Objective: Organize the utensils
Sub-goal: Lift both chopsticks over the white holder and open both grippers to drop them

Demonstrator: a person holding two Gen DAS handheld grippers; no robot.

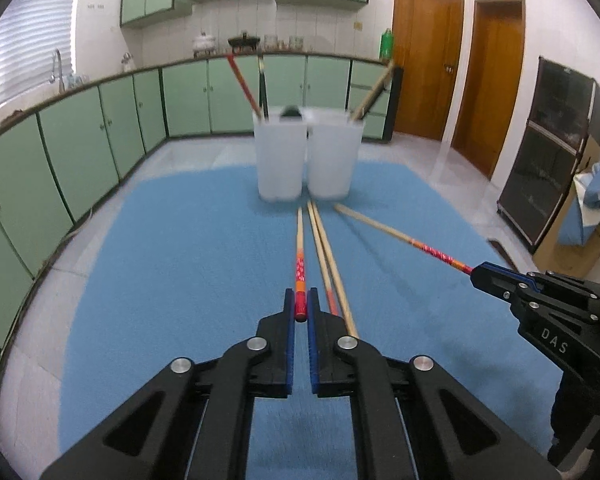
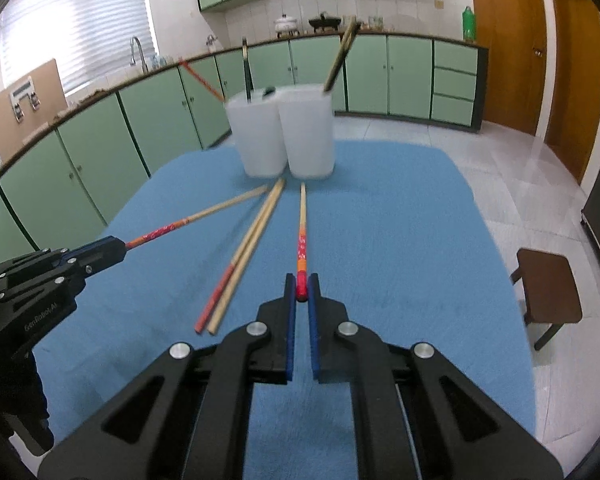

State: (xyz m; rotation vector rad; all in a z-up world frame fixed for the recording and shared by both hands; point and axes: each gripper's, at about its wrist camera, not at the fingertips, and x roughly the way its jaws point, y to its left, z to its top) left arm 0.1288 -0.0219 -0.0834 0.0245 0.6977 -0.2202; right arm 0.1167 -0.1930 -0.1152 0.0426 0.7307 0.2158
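White cups hold upright chopsticks.

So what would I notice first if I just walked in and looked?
Probably the two black grippers, the left gripper and the right gripper, each pinching the red end of a patterned chopstick over the blue cloth. Two more chopsticks lie loose between them. At the cloth's far end, two white cups stand side by side, utensils poking out.

Blue cloth, red-patterned chopstick, 2 white cups
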